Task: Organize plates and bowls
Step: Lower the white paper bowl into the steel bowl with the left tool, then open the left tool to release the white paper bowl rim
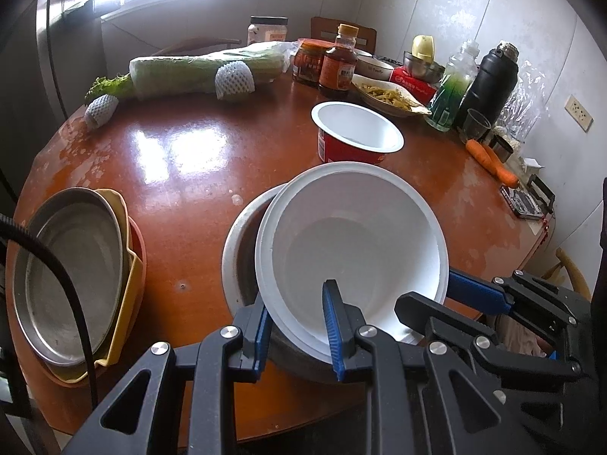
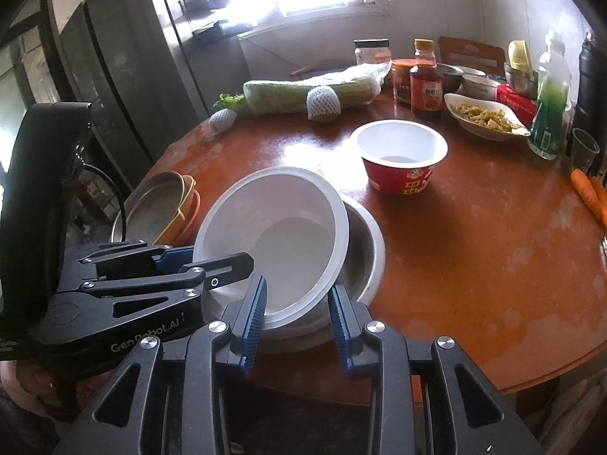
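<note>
Round brown table [image 1: 182, 159]: carries all items. Ahead of the fingers, at the far edge, lies one wrapped head of celery lettuce [image 1: 205, 72] with two foam-netted fruits beside it.

Plate stack [image 1: 76, 284], left of the left gripper's fingers: one steel plate on top, one yellow dish and one orange dish under it, three pieces counted.

Bowls: three near the grippers. One white disposable bowl [image 1: 353, 246] sits tilted inside one grey metal bowl [image 1: 239, 250]. One red-walled instant-noodle cup [image 2: 402, 155], white inside, stands just beyond them; its print is not legible.

Left gripper [image 1: 299, 322]: fingers clamped on the white bowl's near rim, one inside, one outside. Right gripper [image 2: 297, 316]: fingers spread, straddling the same rim without clear contact. Writing on the left gripper's body in the right wrist view reads "GenRobot.AI".

One sauce bottle [image 2: 426, 83], label unreadable. Two carrots [image 1: 491, 161], right of the fingers.
</note>
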Tool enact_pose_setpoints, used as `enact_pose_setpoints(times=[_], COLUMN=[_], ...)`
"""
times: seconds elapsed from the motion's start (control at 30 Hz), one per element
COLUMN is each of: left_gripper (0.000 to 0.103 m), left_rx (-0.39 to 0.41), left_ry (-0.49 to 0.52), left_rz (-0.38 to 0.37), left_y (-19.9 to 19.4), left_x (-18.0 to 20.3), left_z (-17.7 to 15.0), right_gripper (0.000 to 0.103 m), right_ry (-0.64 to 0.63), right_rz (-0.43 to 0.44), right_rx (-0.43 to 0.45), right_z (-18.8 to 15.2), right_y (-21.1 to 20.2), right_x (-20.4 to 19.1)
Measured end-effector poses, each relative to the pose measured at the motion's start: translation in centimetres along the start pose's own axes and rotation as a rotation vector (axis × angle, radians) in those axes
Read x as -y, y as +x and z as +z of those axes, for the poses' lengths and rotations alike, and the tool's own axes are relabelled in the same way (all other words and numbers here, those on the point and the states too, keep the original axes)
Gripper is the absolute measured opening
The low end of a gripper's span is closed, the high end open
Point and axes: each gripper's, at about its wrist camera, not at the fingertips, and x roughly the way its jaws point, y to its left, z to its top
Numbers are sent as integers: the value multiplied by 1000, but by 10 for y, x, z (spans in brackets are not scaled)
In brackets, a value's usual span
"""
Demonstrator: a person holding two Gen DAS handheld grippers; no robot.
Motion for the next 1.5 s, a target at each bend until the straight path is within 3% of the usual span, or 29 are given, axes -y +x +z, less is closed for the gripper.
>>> enact_pose_setpoints(times=[0.73,1.0,1.27,1.37,1.5], left_gripper=[27,43,45,55,56], left_rx=[11,39,73,100,108], left_ry=[20,44,52,52,53], left_rz=[21,37,32,32,27], left_y=[1,-6,-12,-18,-21], left_x=[5,8,8,8,9], left_z=[-3,-1,0,1,2], right_gripper=[40,43,49,51,55], right_ry=[37,51,48,43,51], right_rz=[-7,-6,-18,-37,-65], right_rx=[11,25,65,82,100], right_z=[-1,-1,1,2,3], right_y=[-1,-6,-14,-18,-22], right_x=[11,14,14,14,18])
